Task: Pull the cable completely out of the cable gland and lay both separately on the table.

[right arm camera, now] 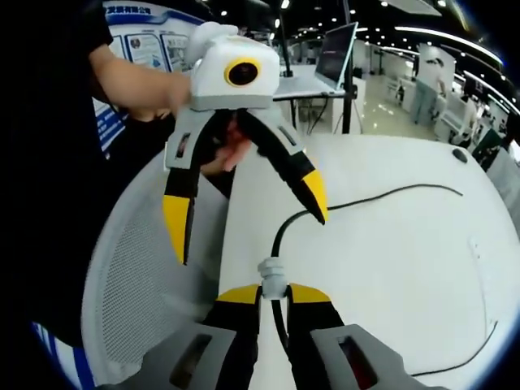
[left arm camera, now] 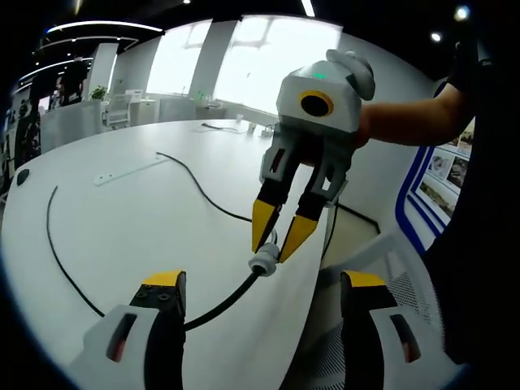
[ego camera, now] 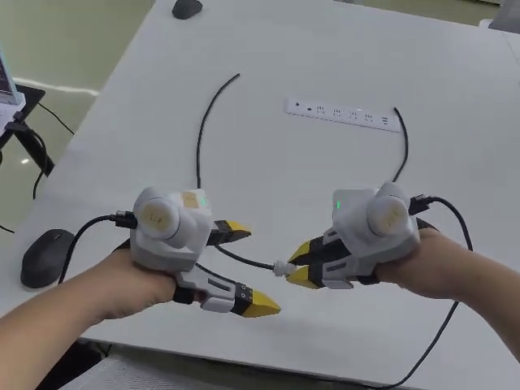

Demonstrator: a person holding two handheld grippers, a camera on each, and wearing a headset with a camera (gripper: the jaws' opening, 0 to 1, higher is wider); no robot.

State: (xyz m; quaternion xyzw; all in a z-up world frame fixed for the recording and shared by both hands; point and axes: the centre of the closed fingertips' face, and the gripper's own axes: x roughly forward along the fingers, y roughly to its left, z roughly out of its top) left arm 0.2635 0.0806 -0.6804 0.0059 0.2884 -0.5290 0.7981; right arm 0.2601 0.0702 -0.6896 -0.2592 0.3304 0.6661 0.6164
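Note:
A thin black cable (ego camera: 200, 138) runs across the white table (ego camera: 341, 49) and passes through a small white cable gland (ego camera: 282, 267). My right gripper (ego camera: 299, 266) is shut on the cable gland (right arm camera: 274, 276), which sits at its yellow tips, with cable running back between the fingers. In the left gripper view the right gripper (left arm camera: 280, 231) points down at the gland (left arm camera: 262, 262). My left gripper (ego camera: 252, 270) is open, its jaws spread wide on either side of the cable (left arm camera: 219, 305) and touching nothing. The right gripper view faces the left gripper (right arm camera: 246, 219).
A white power strip (ego camera: 341, 112) lies at the back of the table. A dark mouse (ego camera: 45, 256) sits near the left edge, another mouse (ego camera: 187, 8) at the far edge. A mesh chair (right arm camera: 138, 276) stands below the near edge.

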